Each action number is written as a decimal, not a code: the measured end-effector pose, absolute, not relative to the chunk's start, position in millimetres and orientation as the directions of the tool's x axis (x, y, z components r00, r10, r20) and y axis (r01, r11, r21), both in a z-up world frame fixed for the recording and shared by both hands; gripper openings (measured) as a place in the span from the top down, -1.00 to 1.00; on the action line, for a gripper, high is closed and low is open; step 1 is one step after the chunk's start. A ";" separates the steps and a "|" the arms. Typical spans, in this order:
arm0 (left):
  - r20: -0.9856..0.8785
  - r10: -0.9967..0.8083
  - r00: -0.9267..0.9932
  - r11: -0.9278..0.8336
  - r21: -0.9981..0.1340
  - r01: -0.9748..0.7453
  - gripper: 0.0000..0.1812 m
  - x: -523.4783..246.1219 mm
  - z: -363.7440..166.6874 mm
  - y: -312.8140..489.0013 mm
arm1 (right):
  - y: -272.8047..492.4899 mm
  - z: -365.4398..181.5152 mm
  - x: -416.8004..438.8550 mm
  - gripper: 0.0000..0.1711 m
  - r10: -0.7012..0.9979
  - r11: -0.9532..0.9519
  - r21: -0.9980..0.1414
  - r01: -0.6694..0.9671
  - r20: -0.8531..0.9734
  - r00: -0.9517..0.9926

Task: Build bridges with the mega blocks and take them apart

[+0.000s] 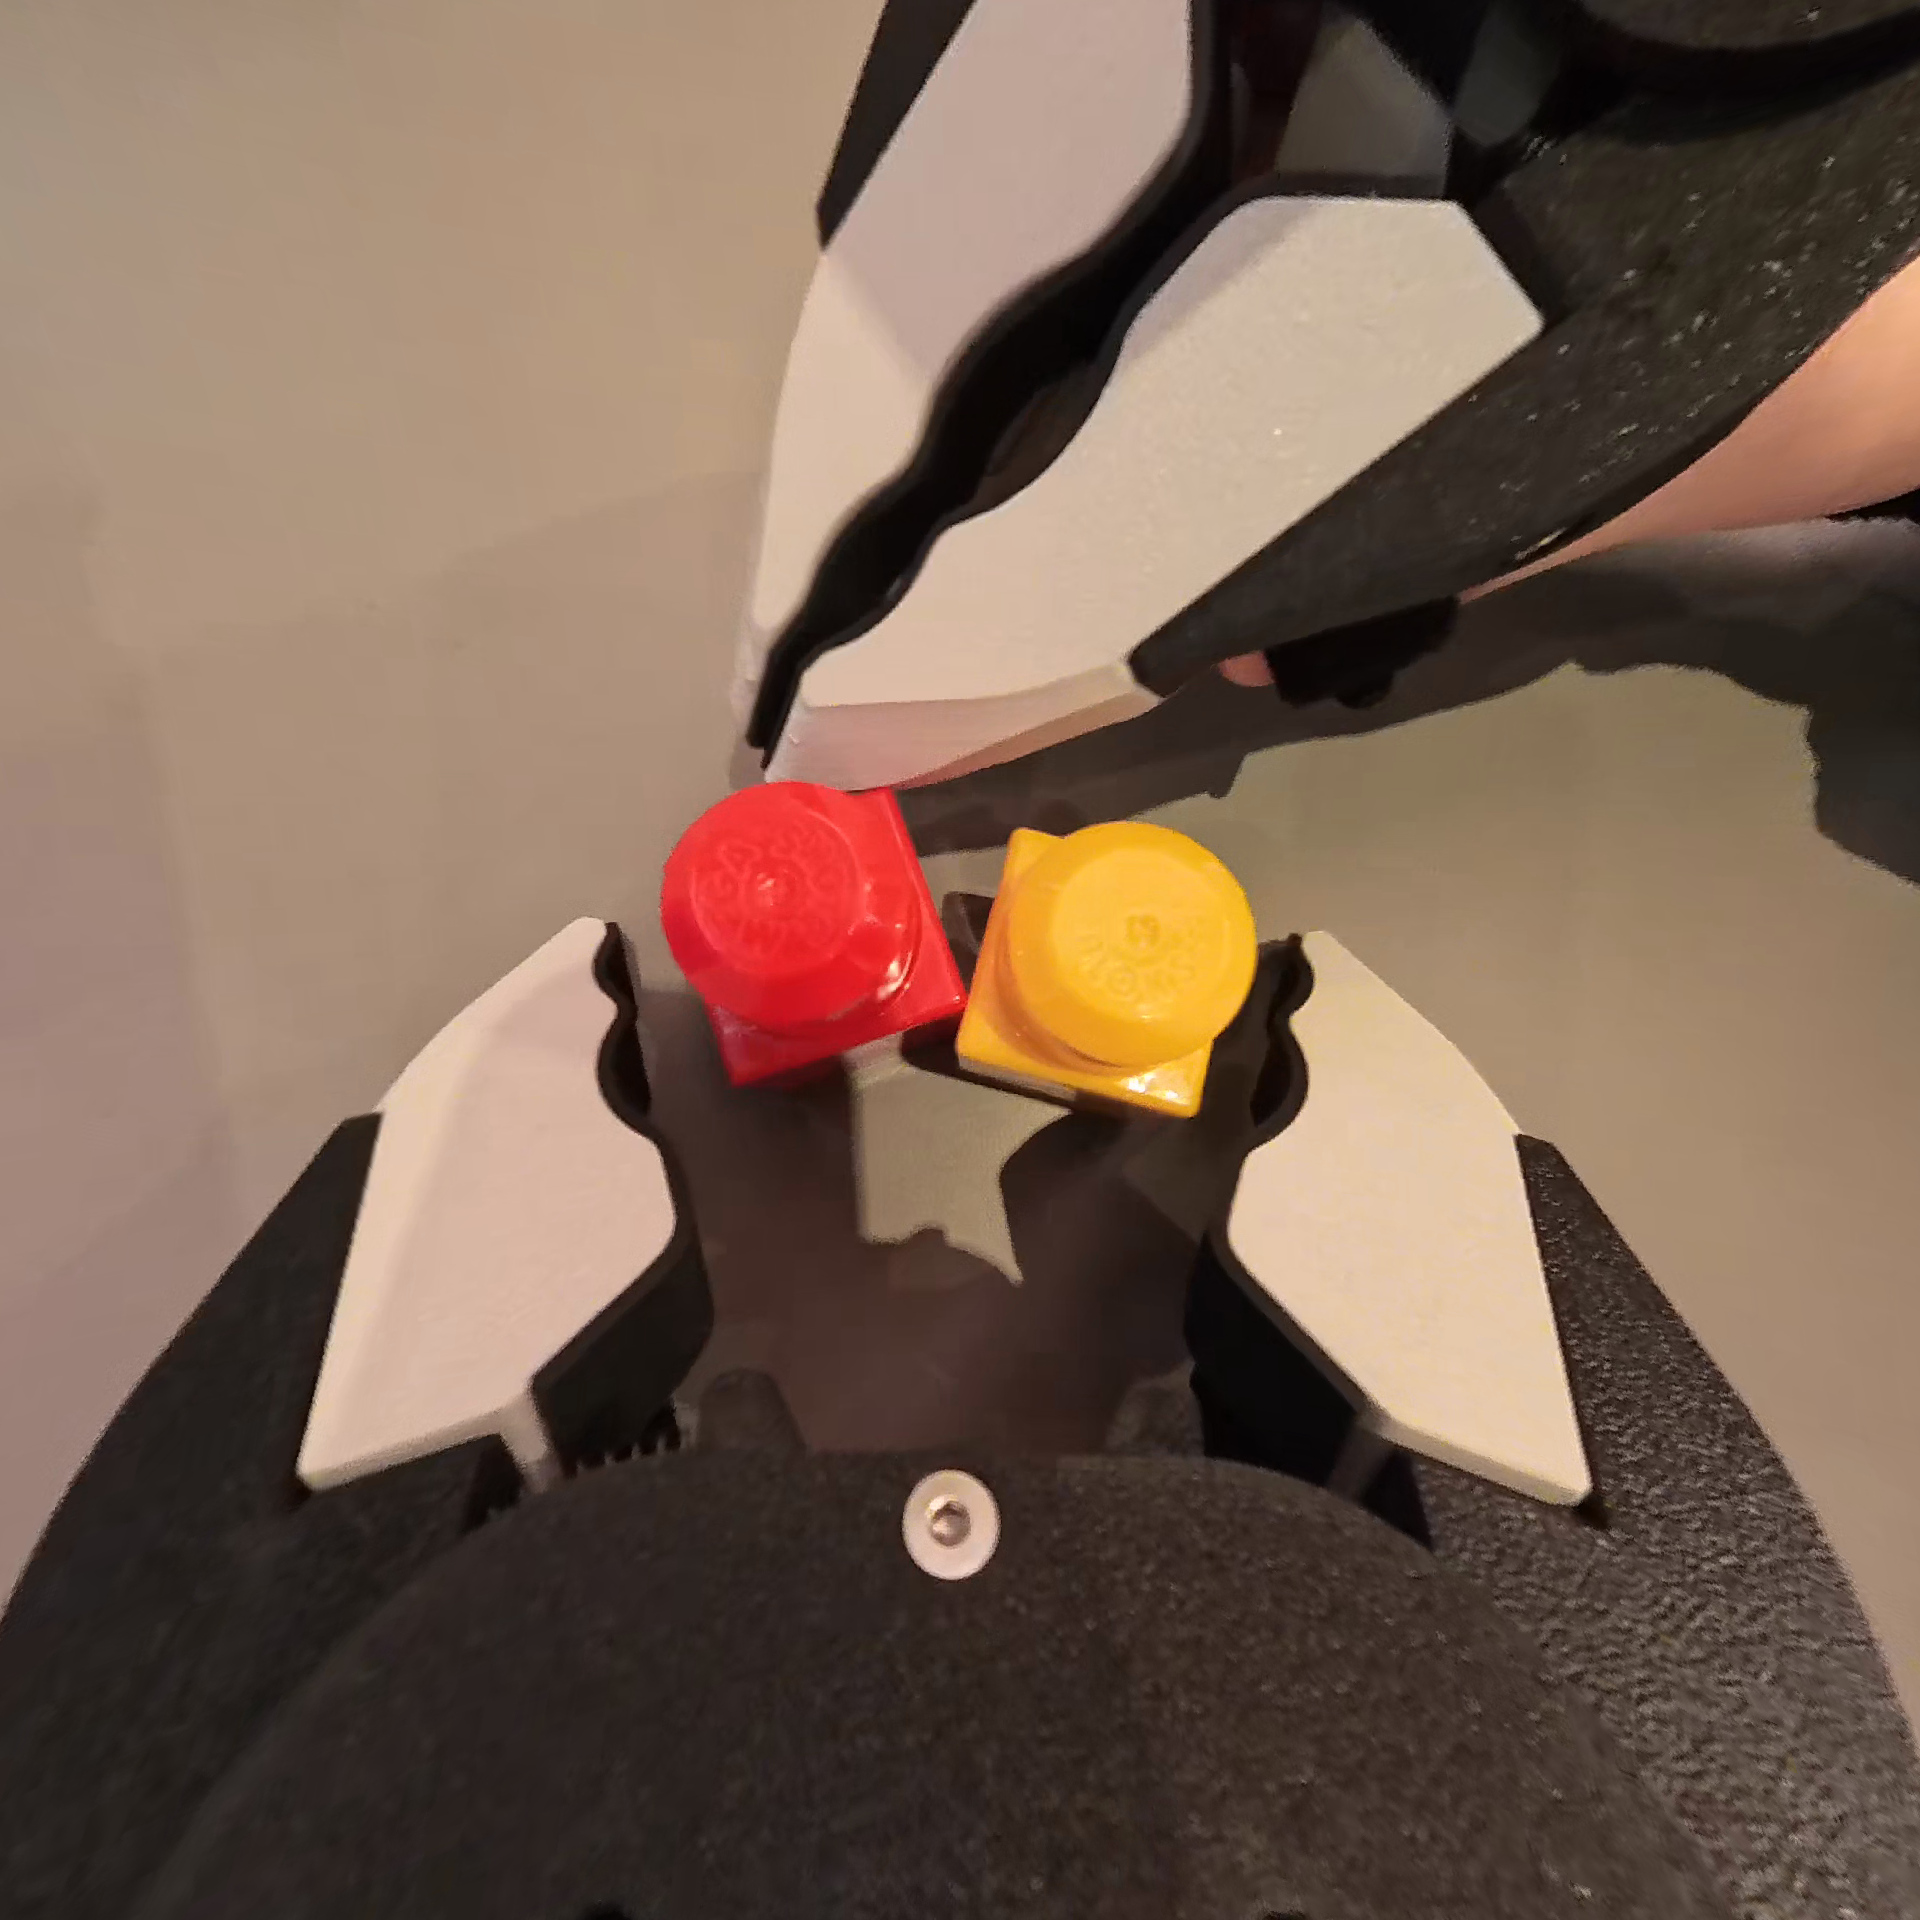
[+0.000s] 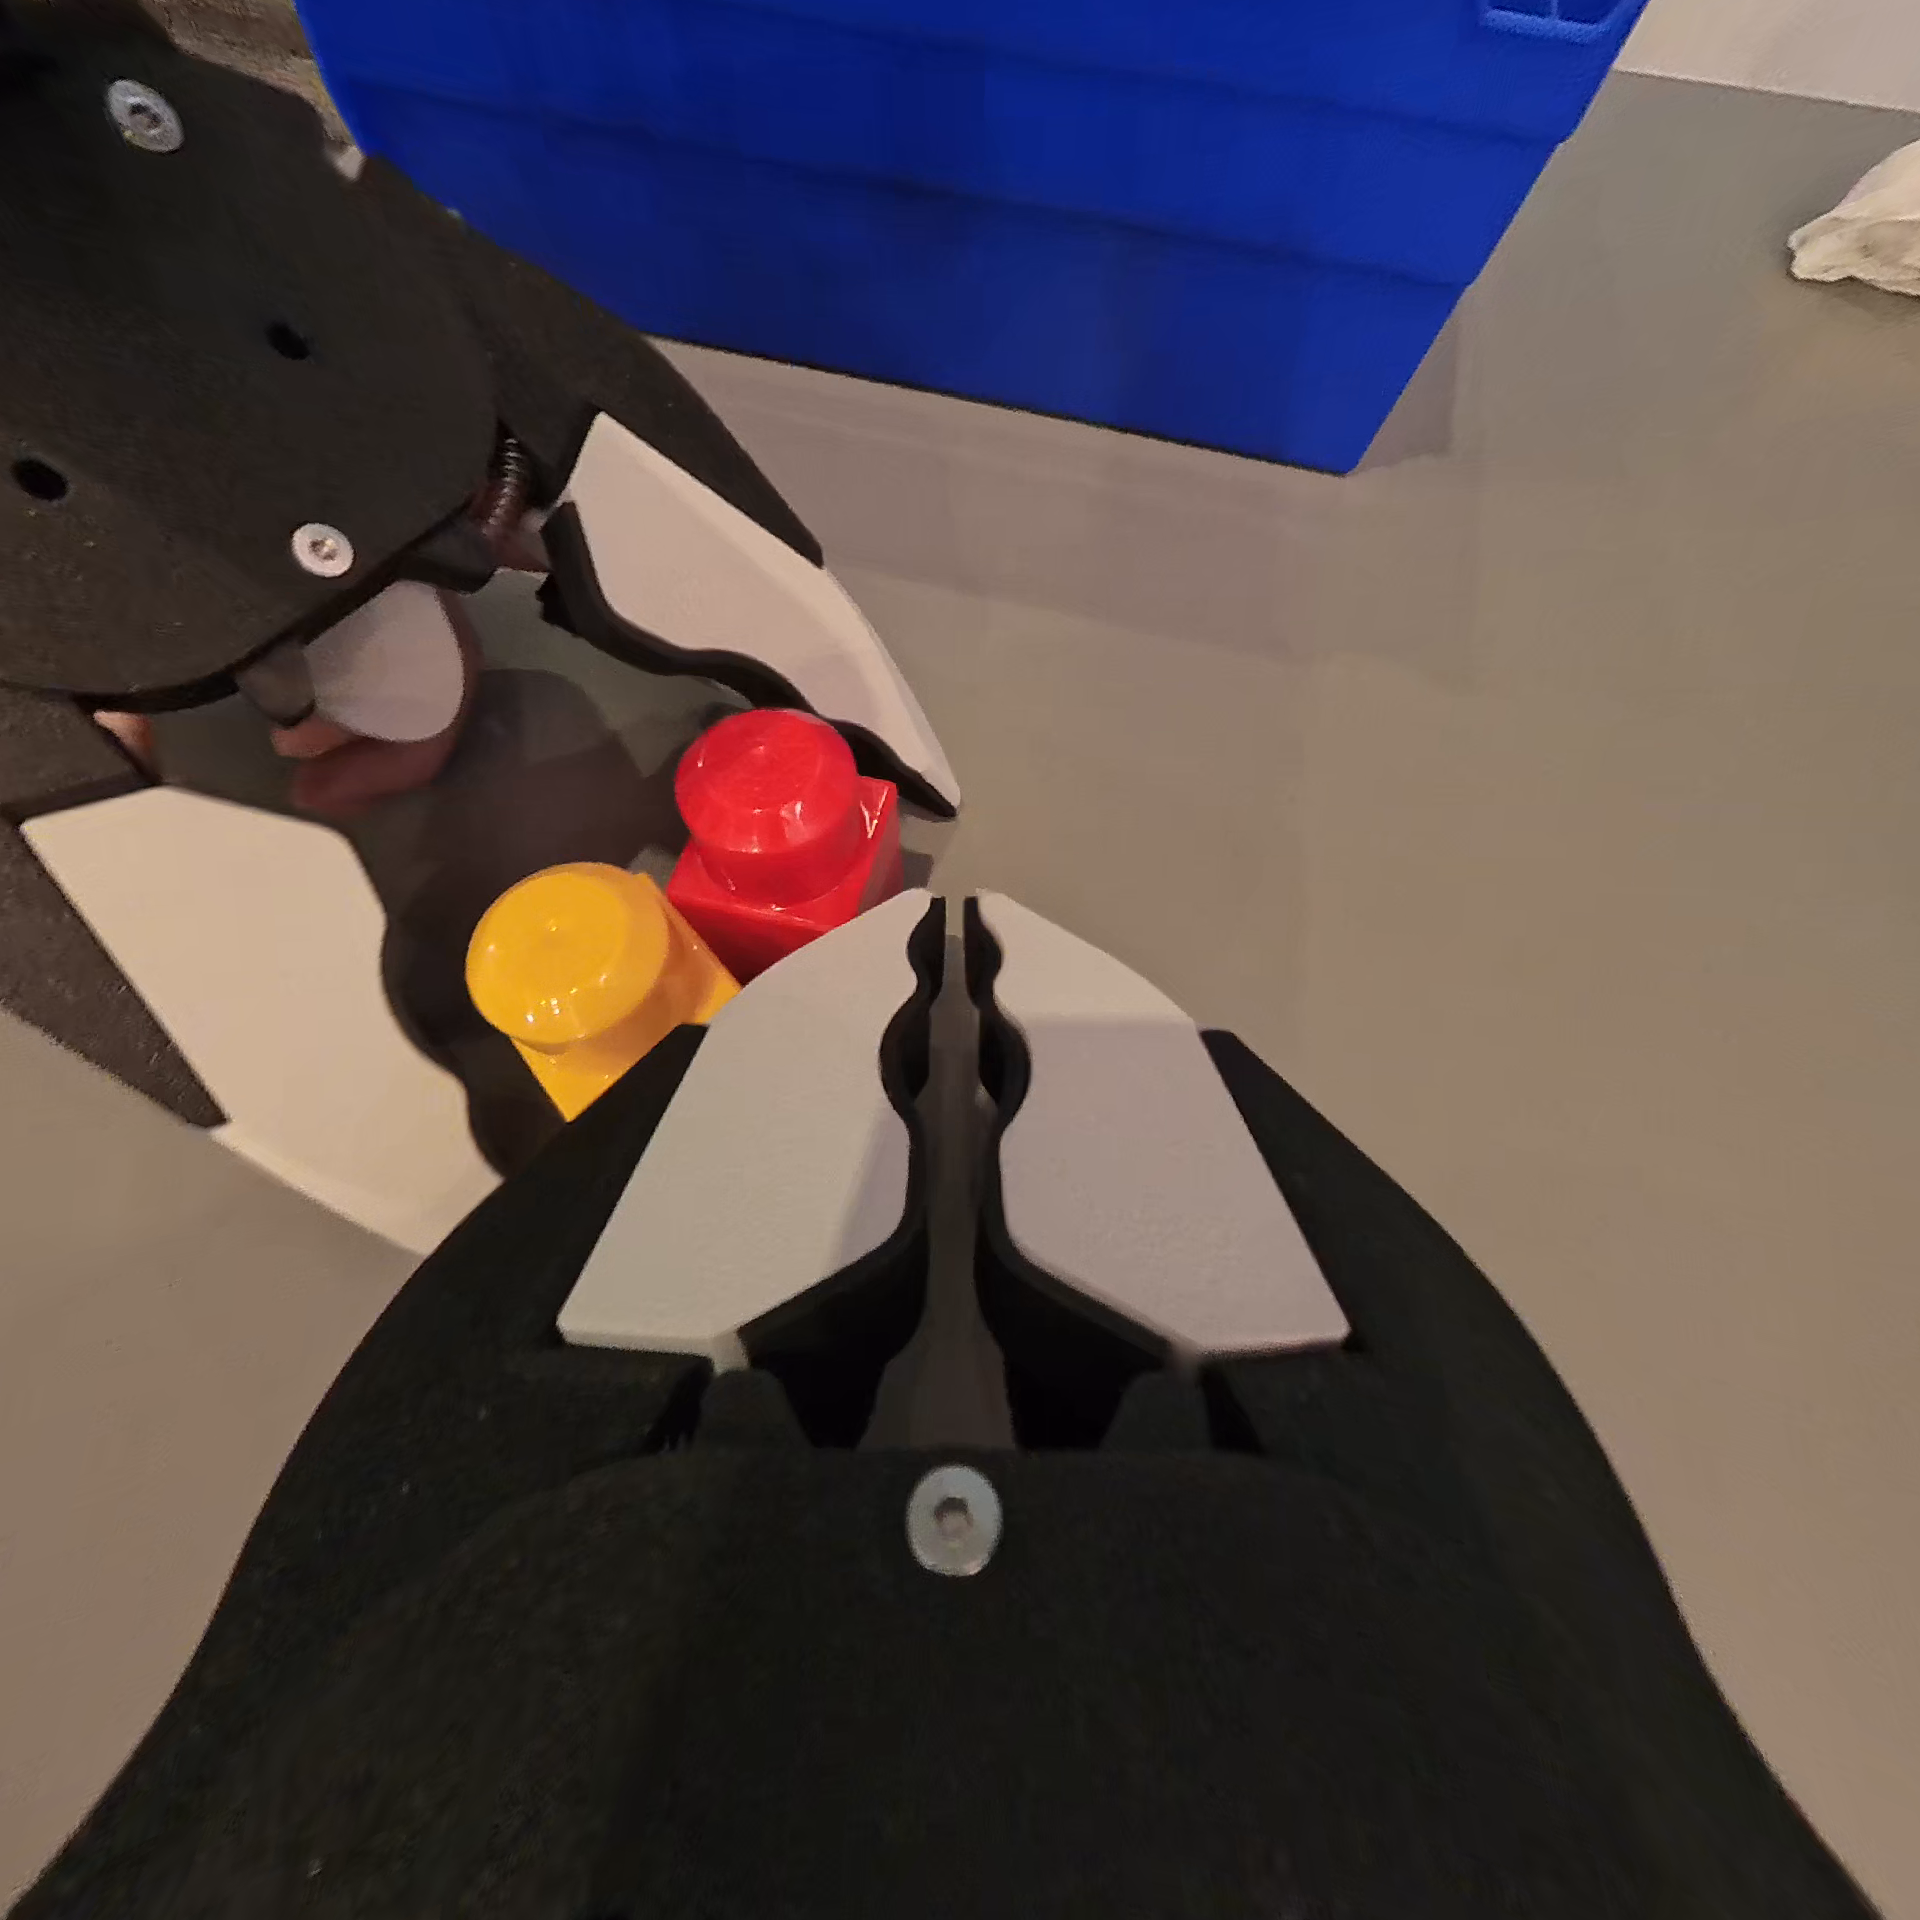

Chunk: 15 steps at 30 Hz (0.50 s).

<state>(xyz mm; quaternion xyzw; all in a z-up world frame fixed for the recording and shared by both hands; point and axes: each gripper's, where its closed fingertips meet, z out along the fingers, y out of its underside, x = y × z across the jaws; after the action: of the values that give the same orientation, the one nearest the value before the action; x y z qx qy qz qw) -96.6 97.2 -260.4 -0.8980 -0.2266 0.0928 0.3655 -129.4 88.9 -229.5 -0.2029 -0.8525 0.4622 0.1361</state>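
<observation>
A red one-stud block (image 1: 800, 925) and a yellow one-stud block (image 1: 1122, 951) stand side by side on the grey table, studs up. My left gripper (image 1: 951, 935) is open and both blocks sit between its fingertips, with the yellow one against the right finger. My right gripper (image 1: 764, 743) comes in from the upper right, shut and empty, with its tip just behind the red block. In the right wrist view the shut right gripper (image 2: 956, 904) sits at the near corner of the red block (image 2: 779, 821), beside the yellow block (image 2: 582, 956). The left gripper's fingers (image 2: 727, 623) flank both blocks.
A big blue plastic bin (image 2: 935, 208) stands on the table behind the blocks. A crumpled white cloth (image 2: 1860, 229) lies at the far right. A hand shows behind the left gripper (image 2: 364, 748). The grey tabletop (image 2: 1455, 831) extends to the right.
</observation>
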 end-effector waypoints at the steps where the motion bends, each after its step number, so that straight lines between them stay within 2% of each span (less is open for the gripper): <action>1: 0.000 0.472 0.882 -0.629 -0.701 0.337 -0.24 -97.6 -259.9 96.1 | 89.1 -229.6 -128.3 0.98 0.468 0.491 -0.843 0.220 0.043 -0.882; 12: -0.002 0.453 0.892 -0.631 -0.707 0.319 -0.15 -99.0 -258.6 92.7 | 89.6 -226.8 -117.0 0.96 0.437 0.447 -0.857 0.256 -0.040 -0.899; 15: 0.000 0.433 0.901 -0.633 -0.712 0.304 -0.07 -96.4 -257.6 94.0 | 89.1 -224.2 -114.2 0.96 0.417 0.424 -0.866 0.266 -0.074 -0.906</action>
<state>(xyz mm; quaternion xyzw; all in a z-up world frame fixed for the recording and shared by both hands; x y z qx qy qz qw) -96.4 94.0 -257.6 -0.8996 -0.2050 0.0857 0.3760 -114.2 89.1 -224.2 -0.2032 -0.8403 0.4968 0.0762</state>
